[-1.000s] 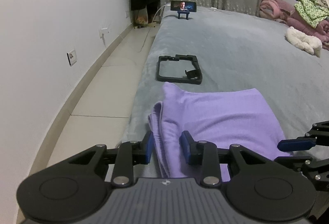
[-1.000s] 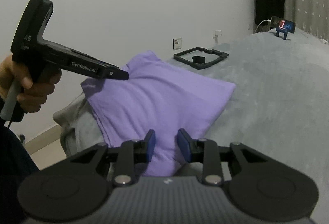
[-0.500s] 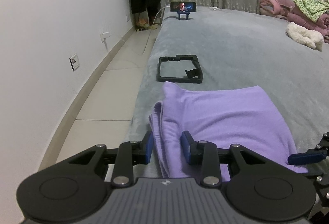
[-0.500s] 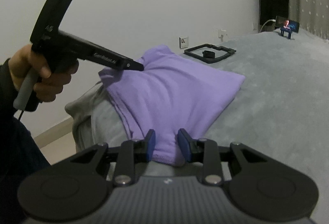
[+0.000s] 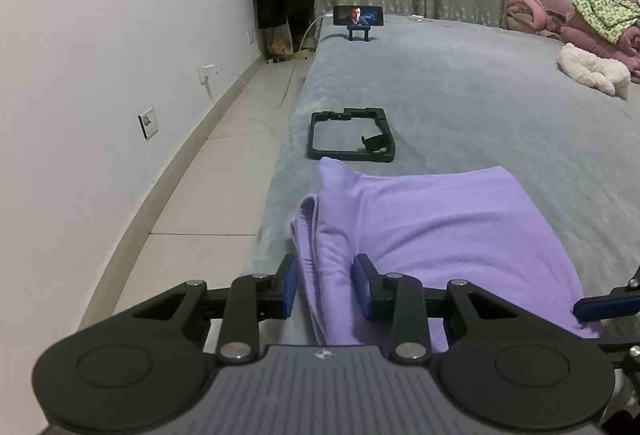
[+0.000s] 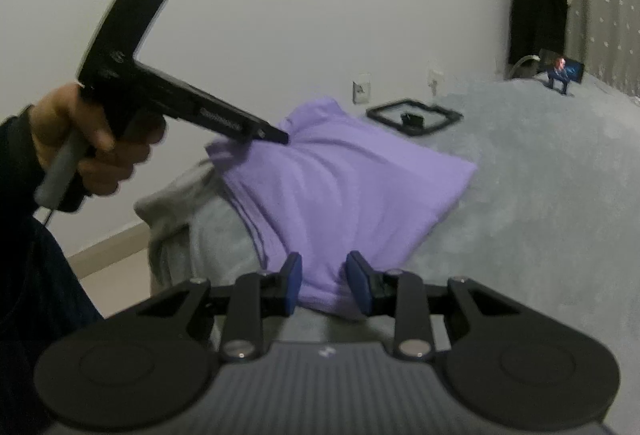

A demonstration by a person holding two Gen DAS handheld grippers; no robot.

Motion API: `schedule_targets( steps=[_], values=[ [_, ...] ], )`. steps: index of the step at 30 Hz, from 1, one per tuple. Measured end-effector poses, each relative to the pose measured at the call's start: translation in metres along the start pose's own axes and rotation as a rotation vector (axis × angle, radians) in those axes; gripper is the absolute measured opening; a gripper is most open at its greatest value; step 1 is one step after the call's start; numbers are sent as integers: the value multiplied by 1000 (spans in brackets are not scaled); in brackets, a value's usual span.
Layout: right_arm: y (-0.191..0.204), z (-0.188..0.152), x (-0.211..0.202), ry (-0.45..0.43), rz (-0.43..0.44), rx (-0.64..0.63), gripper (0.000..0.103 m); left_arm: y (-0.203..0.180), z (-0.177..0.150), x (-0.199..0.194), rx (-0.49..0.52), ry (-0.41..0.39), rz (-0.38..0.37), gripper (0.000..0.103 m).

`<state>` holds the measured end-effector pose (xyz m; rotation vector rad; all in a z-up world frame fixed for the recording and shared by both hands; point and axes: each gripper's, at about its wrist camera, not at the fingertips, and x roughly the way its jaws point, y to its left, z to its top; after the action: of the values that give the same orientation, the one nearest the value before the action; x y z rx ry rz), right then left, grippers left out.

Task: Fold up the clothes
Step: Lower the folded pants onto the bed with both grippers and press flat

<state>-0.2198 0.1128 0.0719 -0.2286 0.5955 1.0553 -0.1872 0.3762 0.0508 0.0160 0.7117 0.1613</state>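
A purple garment (image 5: 440,231) lies folded into a rough rectangle on the near end of a bed covered by a grey blanket (image 5: 480,107), close to the bed's left edge; its top face is smooth and flat, with only faint ripples, and the cloth looks soft and matte; along its left side the stacked layers show as several rounded folds, one over another, and the far left corner rises into a small peak; in the right wrist view the same garment (image 6: 340,187) reads as a plump, cushion-like slab with a pointed corner toward the middle of the bed.

The left gripper (image 5: 326,285) sits low at the garment's near left edge; its blue pads stand apart, the layered folds lying between them, and no pad visibly presses the cloth; seen from the other side, that gripper is held in a hand (image 6: 86,147) above the garment's far corner. The right gripper (image 6: 322,285) is at the near corner, jaws likewise parted with purple cloth in the gap, not pinched as far as can be seen.

Beyond the garment lies a black frame (image 5: 350,135), just past its far edge; a phone on a stand (image 5: 358,17) sits at the far end; a heap of clothes (image 5: 592,19) is piled at the right.
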Motion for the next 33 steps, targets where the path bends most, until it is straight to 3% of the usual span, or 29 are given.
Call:
schedule_targets(
  steps=[4, 10, 15, 33],
  values=[
    [8, -4, 7, 28, 5, -31, 27, -1, 0, 1, -2, 2, 3, 32],
    [-1, -6, 8, 53, 41, 36, 27, -3, -1, 1, 5, 7, 11, 32],
    [3, -5, 8, 51, 33, 23, 27, -3, -1, 2, 8, 7, 14, 32],
    [-21, 5, -2, 26, 127, 127, 28, 8, 2, -7, -19, -13, -24, 32]
  ],
)
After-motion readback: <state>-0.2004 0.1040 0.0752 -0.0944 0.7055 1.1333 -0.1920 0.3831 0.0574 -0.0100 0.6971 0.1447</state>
